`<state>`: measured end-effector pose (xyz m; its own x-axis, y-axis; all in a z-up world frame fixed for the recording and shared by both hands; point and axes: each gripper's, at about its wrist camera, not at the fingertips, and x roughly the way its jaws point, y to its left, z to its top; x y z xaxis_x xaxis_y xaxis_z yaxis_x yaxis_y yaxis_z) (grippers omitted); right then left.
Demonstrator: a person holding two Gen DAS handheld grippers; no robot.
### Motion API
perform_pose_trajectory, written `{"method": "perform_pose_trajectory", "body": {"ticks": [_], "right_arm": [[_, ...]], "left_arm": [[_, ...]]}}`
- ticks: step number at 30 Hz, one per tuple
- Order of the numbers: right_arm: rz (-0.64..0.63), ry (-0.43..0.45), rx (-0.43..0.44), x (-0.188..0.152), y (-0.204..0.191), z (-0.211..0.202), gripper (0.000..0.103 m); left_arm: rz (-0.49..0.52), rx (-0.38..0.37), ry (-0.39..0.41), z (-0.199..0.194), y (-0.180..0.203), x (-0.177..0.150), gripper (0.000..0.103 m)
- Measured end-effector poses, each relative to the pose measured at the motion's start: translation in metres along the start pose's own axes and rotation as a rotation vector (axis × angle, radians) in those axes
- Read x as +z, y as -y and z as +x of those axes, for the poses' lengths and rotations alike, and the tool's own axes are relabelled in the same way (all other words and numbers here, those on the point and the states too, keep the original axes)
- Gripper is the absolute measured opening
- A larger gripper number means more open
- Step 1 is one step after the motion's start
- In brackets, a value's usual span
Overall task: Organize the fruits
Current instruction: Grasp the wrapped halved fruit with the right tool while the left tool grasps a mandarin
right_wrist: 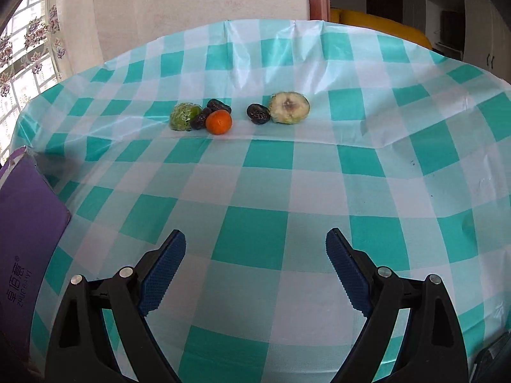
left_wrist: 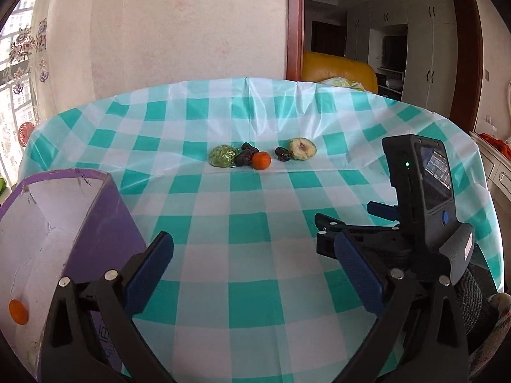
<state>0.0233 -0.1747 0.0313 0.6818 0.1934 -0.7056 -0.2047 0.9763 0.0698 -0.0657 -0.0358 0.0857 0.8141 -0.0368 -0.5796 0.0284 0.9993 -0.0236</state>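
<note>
Fruits lie in a row mid-table: a green bumpy fruit (left_wrist: 223, 156) (right_wrist: 182, 116), dark dates (left_wrist: 245, 154) (right_wrist: 218, 106), an orange tangerine (left_wrist: 261, 160) (right_wrist: 218, 122), another dark date (left_wrist: 283, 153) (right_wrist: 258, 113), and a pale cut half fruit (left_wrist: 302, 148) (right_wrist: 289, 107). A purple box (left_wrist: 105, 220) (right_wrist: 25, 223) with a white inside stands at the left; a second tangerine (left_wrist: 18, 311) lies inside it. My left gripper (left_wrist: 252, 255) is open and empty beside the box. My right gripper (right_wrist: 255, 255) (left_wrist: 325, 223) is open and empty, well short of the fruits.
The round table carries a teal and white checked cloth (left_wrist: 255, 223) (right_wrist: 319, 175). A pink wall and a wooden door frame (left_wrist: 295, 22) stand behind it, with a yellow sofa (left_wrist: 338, 67) beyond. A window (left_wrist: 12, 63) is at the left.
</note>
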Motion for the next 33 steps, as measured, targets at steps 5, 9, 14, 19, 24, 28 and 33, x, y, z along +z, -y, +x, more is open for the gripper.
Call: {"method": "perform_pose_trajectory", "body": {"ticks": [5,9,14,19,24,28,33], "right_arm": [[0.022,-0.022,-0.048,0.016,0.019,0.023,0.086],[-0.055,-0.029,-0.114,0.038,0.023,0.047,0.086],[-0.075,-0.043,-0.104,0.067,0.040,0.076,0.086],[-0.113,-0.065,-0.111,0.094,0.048,0.107,0.086],[-0.209,-0.084,-0.084,0.114,0.038,0.133,0.086],[-0.261,-0.096,-0.071,0.126,0.032,0.149,0.085],[-0.269,-0.111,-0.049,0.138,0.036,0.163,0.080]], "left_arm": [[-0.122,0.068,-0.104,0.084,-0.010,0.011,0.101],[-0.220,0.093,-0.156,0.135,-0.029,0.021,0.101],[-0.300,0.039,-0.126,0.167,-0.045,0.044,0.101],[-0.377,0.007,-0.117,0.200,-0.057,0.063,0.101],[-0.421,-0.033,-0.124,0.216,-0.064,0.069,0.101],[-0.450,-0.089,-0.048,0.204,-0.071,0.066,0.101],[-0.555,-0.098,-0.034,0.205,-0.088,0.063,0.101]]}}
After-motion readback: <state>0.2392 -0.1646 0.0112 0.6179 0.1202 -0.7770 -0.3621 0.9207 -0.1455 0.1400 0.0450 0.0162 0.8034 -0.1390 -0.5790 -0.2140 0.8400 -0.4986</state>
